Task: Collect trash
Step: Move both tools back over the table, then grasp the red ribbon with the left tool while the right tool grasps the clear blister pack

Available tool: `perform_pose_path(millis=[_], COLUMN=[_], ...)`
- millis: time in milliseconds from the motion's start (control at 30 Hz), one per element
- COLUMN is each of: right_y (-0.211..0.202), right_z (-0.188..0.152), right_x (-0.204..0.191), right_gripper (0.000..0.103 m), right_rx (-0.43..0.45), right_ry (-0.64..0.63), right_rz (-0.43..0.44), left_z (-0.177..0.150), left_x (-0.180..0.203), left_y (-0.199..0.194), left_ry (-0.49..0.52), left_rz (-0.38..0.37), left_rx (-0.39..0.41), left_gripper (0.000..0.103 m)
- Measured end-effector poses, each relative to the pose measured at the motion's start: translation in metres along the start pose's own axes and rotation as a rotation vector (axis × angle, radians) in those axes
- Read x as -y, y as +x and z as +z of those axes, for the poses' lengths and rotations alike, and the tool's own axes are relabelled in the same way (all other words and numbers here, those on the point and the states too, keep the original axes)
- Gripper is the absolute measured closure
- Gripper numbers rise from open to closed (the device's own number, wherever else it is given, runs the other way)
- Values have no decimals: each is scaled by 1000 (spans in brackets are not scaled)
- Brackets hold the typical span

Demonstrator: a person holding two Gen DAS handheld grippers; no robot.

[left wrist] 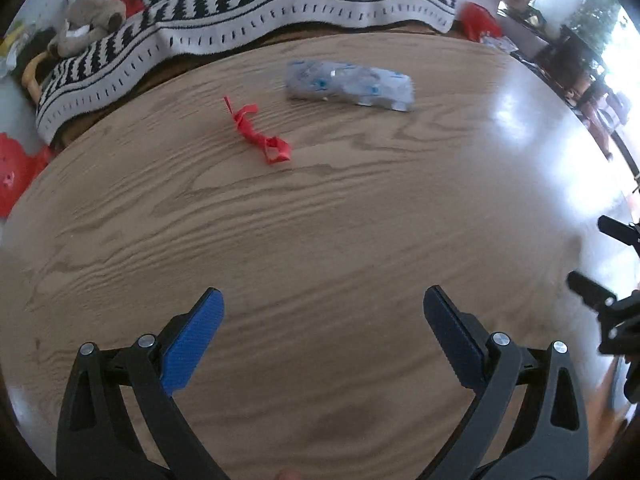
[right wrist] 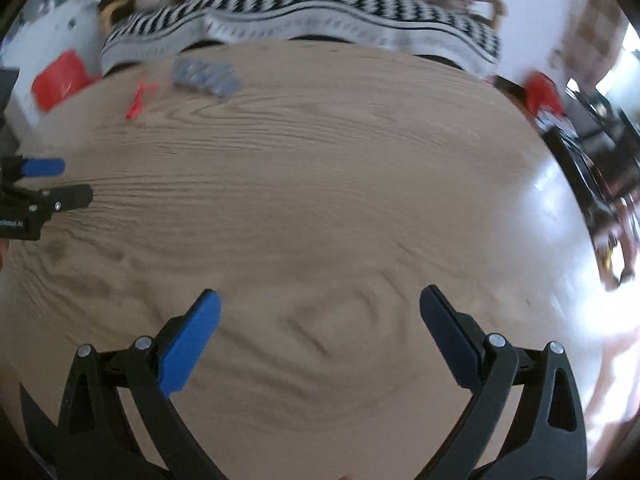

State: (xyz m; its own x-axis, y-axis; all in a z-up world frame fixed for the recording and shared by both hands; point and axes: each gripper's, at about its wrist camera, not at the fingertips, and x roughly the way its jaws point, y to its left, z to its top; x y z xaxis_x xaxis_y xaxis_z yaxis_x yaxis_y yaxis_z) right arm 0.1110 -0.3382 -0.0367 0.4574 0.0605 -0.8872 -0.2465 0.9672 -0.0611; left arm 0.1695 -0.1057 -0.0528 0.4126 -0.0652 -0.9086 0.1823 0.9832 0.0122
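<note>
A crumpled red wrapper strip (left wrist: 260, 132) lies on the round wooden table (left wrist: 320, 240), toward the far side. A grey-blue plastic packet (left wrist: 350, 84) lies just beyond it to the right. My left gripper (left wrist: 322, 300) is open and empty, well short of both. My right gripper (right wrist: 320, 300) is open and empty over bare wood. In the right wrist view the red strip (right wrist: 138, 100) and the packet (right wrist: 206, 74) sit far off at the upper left, and the left gripper (right wrist: 52, 182) shows at the left edge. The right gripper (left wrist: 592, 256) shows at the right edge of the left wrist view.
A black-and-white striped blanket (left wrist: 260, 12) drapes beyond the table's far edge. A plush toy (left wrist: 88, 20) rests on its left. Red objects (left wrist: 16, 172) lie on the floor left and behind the table (left wrist: 480, 20). Dark furniture (right wrist: 600, 152) stands at the right.
</note>
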Motion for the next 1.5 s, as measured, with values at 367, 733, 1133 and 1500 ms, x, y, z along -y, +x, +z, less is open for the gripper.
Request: perform_pose_path(millis=[367,733,1133,1500], right_y=[67,117,125,100], right_z=[87,173,202,179], right_x=[-29,-50,-82,-104], right_gripper=[5,5,61,73], right_rx=[47,85,106,116], right_ry=[-183,-241,-293,-219], right_rz=[170,212,251,259], left_z=[59,89,84,74], left_x=[-32,-70,-74,-73], left_y=[44,60,51,28], left_ry=[-34,3,-4,-37], left_rz=[18,1,0,35], left_rx=[7,47,97,84], left_gripper=[6,5,38,89])
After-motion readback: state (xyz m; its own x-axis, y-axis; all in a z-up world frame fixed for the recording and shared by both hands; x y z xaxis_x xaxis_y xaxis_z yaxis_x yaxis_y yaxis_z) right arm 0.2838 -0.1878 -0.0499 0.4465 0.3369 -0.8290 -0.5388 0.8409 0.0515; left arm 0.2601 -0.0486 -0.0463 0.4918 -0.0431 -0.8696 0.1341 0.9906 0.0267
